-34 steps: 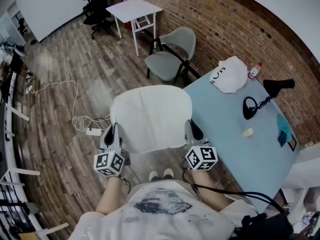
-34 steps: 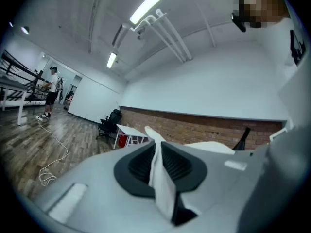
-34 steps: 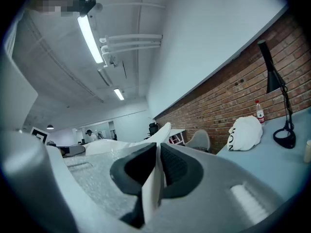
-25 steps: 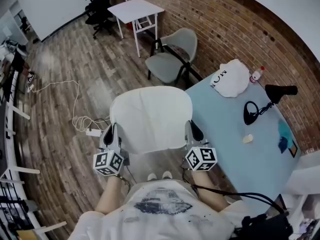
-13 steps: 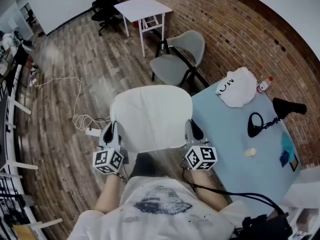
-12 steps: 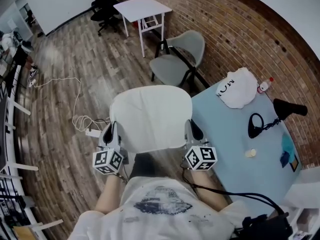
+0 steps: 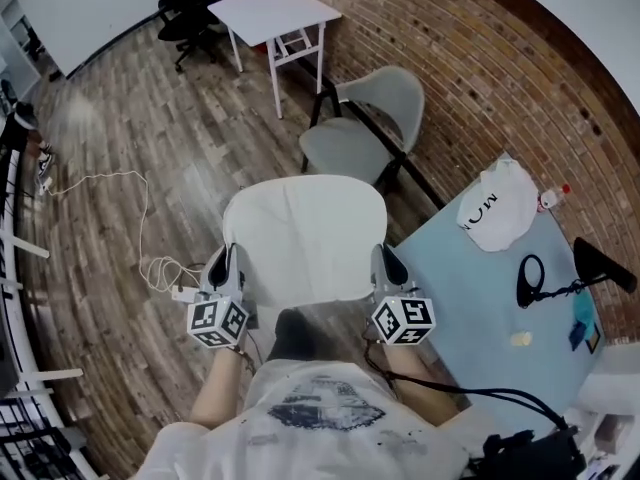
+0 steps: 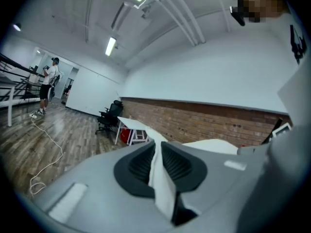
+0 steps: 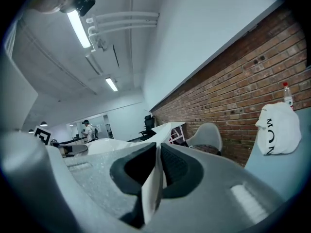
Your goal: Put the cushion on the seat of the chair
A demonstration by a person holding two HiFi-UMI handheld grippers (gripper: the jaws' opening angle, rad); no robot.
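Observation:
I hold a flat white cushion point(image 7: 303, 238) level in front of me, above the wooden floor. My left gripper point(image 7: 227, 260) is shut on the cushion's left edge point(image 8: 156, 171). My right gripper point(image 7: 386, 259) is shut on its right edge point(image 9: 154, 178). White fabric shows pinched between the dark pads in both gripper views. A grey chair point(image 7: 362, 123) with dark legs stands ahead by the brick wall, its seat bare; it also shows in the right gripper view as the grey chair point(image 9: 208, 137).
A light blue table point(image 7: 480, 298) at my right carries a white bag point(image 7: 497, 206), a bottle point(image 7: 552, 197) and a black desk lamp point(image 7: 570, 279). A white table point(image 7: 274, 10) and black office chairs point(image 7: 183, 3) stand farther off. A white cable point(image 7: 140, 230) trails across the floor at left.
I have walked forward with the cushion: the grey chair has come closer and the blue table has slid back to the right. Both grippers keep their hold.

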